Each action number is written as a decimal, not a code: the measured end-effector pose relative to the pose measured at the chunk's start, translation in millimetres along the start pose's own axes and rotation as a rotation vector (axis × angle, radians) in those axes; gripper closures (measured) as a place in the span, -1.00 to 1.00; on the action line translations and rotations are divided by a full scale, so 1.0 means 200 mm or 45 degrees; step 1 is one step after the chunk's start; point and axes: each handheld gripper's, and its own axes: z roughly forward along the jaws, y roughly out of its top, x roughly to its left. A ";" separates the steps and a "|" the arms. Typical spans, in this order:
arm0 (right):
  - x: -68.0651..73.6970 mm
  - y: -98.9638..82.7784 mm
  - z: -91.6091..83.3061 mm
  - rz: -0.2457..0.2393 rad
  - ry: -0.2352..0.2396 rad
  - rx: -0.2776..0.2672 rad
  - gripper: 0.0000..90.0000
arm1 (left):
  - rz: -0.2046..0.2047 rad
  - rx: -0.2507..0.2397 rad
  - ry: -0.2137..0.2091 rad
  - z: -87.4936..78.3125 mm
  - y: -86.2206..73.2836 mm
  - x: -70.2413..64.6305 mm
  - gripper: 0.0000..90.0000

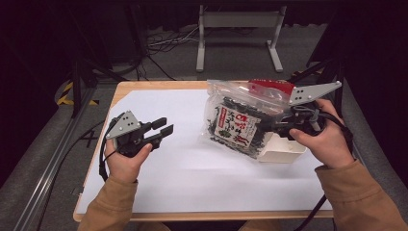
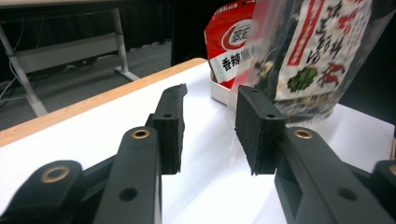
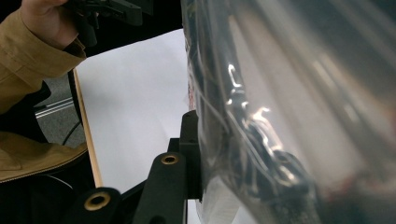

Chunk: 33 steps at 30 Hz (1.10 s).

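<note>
Two black jaws apart over the white table top (image 2: 205, 186), nothing between the pads (image 2: 254, 126). Beyond them, a clear bag of dark snack (image 2: 313, 56) hanging above a white tray (image 2: 219, 92); behind it, a red packet (image 2: 229, 42). Wooden table edge (image 2: 93, 105) at left.

light: bright tabletop, dark surroundings | glare: clear bag (image 3: 280, 116) | blur: bag close to lens, soft

A wooden-edged table (image 1: 159, 85) bears a white sheet (image 1: 192, 168) and a white tray (image 1: 284, 150).

Clear seaweed bag (image 1: 238, 122), lifted, tilted
</note>
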 end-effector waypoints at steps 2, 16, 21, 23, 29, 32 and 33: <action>-0.01 0.01 -0.02 0.007 0.002 0.006 0.69 | -0.008 0.007 -0.012 0.01 0.00 0.00 0.33; -0.08 0.02 -0.17 0.044 -0.089 -0.022 0.69 | -0.037 0.039 -0.019 0.02 -0.02 0.03 0.16; -0.12 0.01 -0.22 0.064 -0.122 -0.030 0.69 | -0.031 0.046 -0.005 0.03 -0.02 0.03 -0.01; -0.13 0.00 -0.24 0.068 -0.130 -0.035 0.69 | -0.044 0.049 -0.005 0.03 -0.03 0.03 -0.07; -0.16 -0.02 -0.28 0.088 -0.164 -0.036 0.69 | -0.041 0.068 0.008 0.04 -0.03 0.04 -0.12; -0.18 -0.03 -0.31 0.100 -0.192 -0.036 0.69 | -0.032 0.073 0.033 0.03 -0.04 0.04 -0.13; -0.18 -0.03 -0.31 0.105 -0.198 -0.035 0.69 | -0.032 0.079 0.033 0.03 -0.04 0.04 -0.14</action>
